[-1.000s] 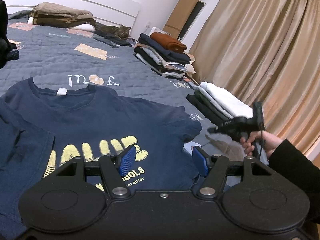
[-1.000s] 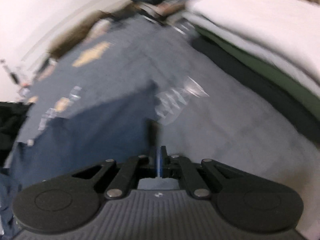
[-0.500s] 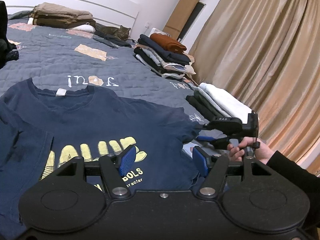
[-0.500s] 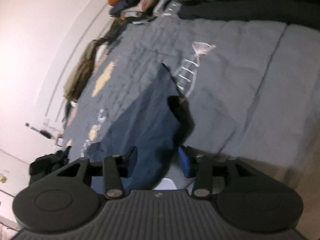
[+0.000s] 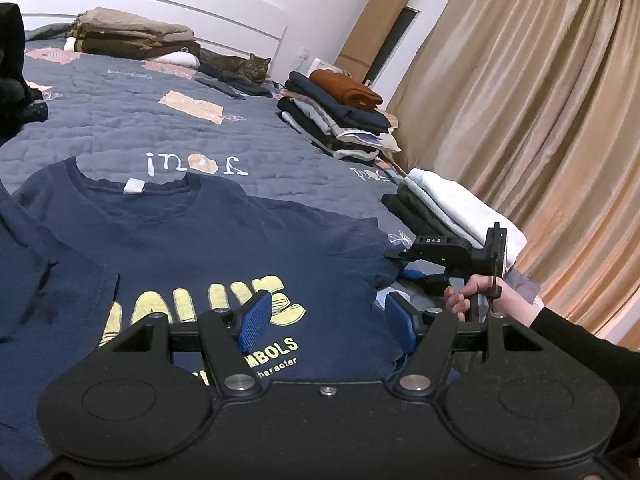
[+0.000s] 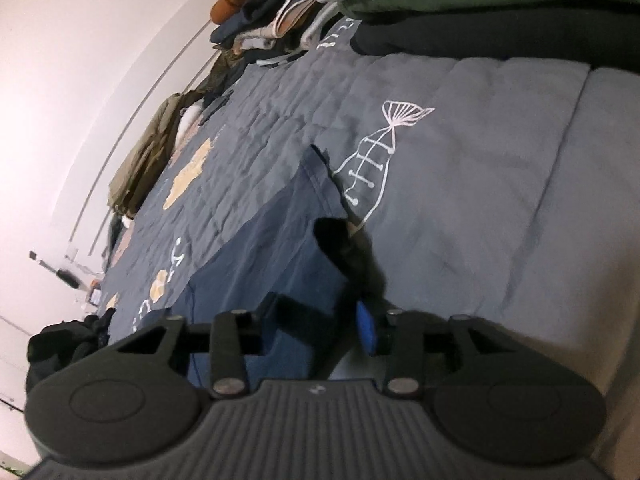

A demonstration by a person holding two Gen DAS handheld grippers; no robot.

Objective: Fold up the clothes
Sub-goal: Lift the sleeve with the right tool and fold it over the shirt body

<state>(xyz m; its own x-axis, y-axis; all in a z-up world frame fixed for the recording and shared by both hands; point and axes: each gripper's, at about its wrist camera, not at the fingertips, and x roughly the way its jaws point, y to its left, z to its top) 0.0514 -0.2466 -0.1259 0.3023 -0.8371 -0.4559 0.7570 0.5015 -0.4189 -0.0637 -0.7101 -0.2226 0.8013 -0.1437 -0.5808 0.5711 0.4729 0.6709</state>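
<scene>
Claws first: the left claw hangs over the near part of a navy T-shirt, its blue pads spread apart with nothing pinched between them. The right claw is low at the shirt's right sleeve; its jaws are closing, sleeve cloth lies in the gap between them, and whether the pads already press on that cloth cannot be told. From the left wrist view the right claw shows at the right of the shirt, held by a hand with a black cuff behind it. The T-shirt lies spread flat, front up, on the bed's grey-blue quilt, collar towards the far side with a white tag showing, and yellow lettering across the chest. A second navy garment overlaps it on the near left. Just beside the sleeve, a white fishbone drawing is stitched on the quilt. To the right of that sits a folded pile topped with white cloth; farther back is a taller pile topped by a rust-coloured piece. At the far end a tabby cat lies near the headboard, with tan folded clothes to its left. Gold curtains hang along the right side.
</scene>
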